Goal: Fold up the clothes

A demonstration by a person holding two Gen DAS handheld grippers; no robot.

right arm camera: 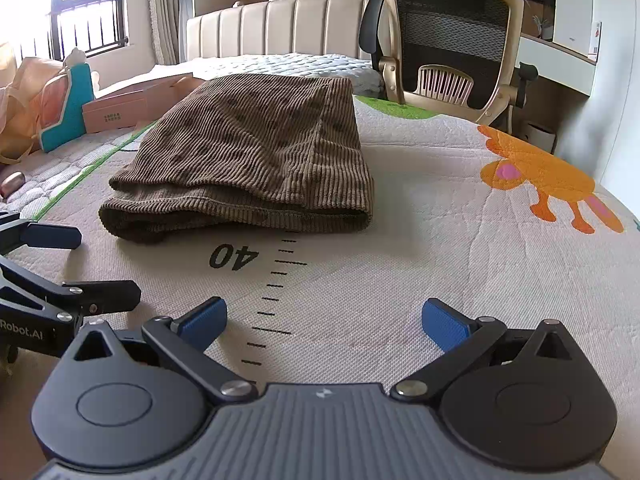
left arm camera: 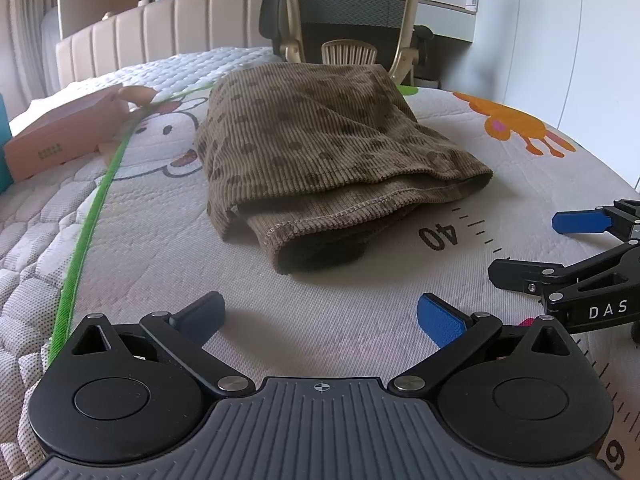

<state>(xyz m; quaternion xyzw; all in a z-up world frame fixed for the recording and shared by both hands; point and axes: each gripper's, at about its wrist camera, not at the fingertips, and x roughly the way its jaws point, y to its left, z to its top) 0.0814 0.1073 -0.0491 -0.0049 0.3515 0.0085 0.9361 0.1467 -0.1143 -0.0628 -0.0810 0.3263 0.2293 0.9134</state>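
A brown corduroy garment with dark dots [left arm camera: 320, 152] lies folded into a thick stack on the printed mat [left arm camera: 320, 320]; the right wrist view shows the same garment [right arm camera: 248, 160] ahead, just beyond the "40" mark. My left gripper [left arm camera: 320, 316] is open, low over the mat and short of the garment's near hem, holding nothing. My right gripper [right arm camera: 324, 320] is open as well, over the ruler marks, with nothing between its fingers. Each gripper shows in the other's view: the right gripper [left arm camera: 524, 248] at the right edge, the left gripper [right arm camera: 106, 264] at the left edge.
A pink cardboard box [left arm camera: 60, 136] and a teal object [right arm camera: 68, 108] sit left of the garment. An office chair [right arm camera: 452, 48] stands behind the mat, with a padded headboard [right arm camera: 280, 28] and a window [right arm camera: 80, 4] further back. An orange animal print [right arm camera: 548, 176] marks the mat's right side.
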